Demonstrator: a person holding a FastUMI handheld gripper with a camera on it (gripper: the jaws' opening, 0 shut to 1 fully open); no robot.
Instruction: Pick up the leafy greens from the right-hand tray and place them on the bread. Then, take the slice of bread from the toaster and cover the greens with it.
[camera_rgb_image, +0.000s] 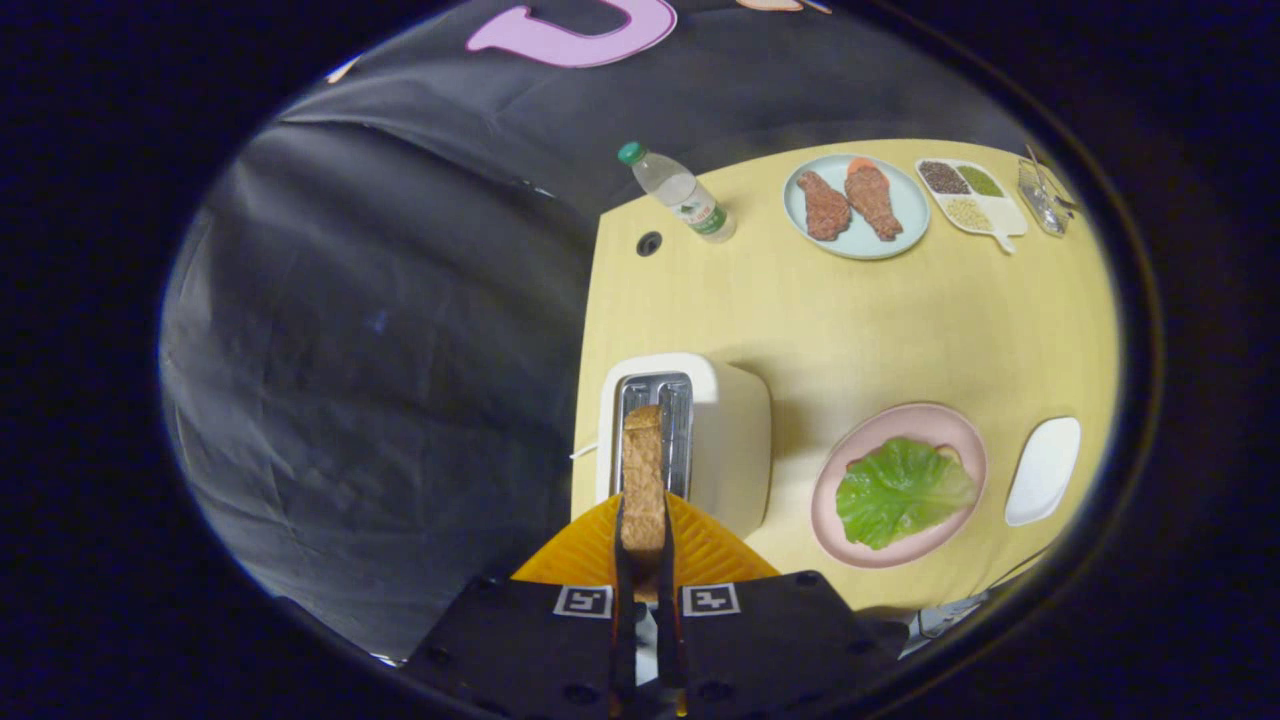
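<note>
1. The brown toasted slice of bread (642, 480) stands on edge between the 2 fingers of the gripper (642, 545), which are pressed in on its faces and pinch it. Its far end lies over the metal slot of the cream-white box-shaped toaster (720, 430), just ahead of the fingers; whether that end is clear of the slot cannot be told.
2. The green ruffled leafy greens (900, 490) lie flat on the round pink plate (880, 425), to the right of the toaster. A pale edge of the bottom bread (948, 455) shows under the leaf at its far side.
3. Progress, as judged: step 1 (greens onto bread) is done. Step 2 is in hand: the slice is gripped. Left to do: carry it right to the pink plate, turn it flat and lay it over the greens.
4. The white oblong tray (1045, 470) sits just right of the pink plate.
5. Farther back on the yellow wooden table (780, 300) stand a clear plastic bottle with a green cap (680, 195), a pale-blue plate with 2 brown meat pieces (855, 205) and a white divided dish of grains (970, 195).
</note>
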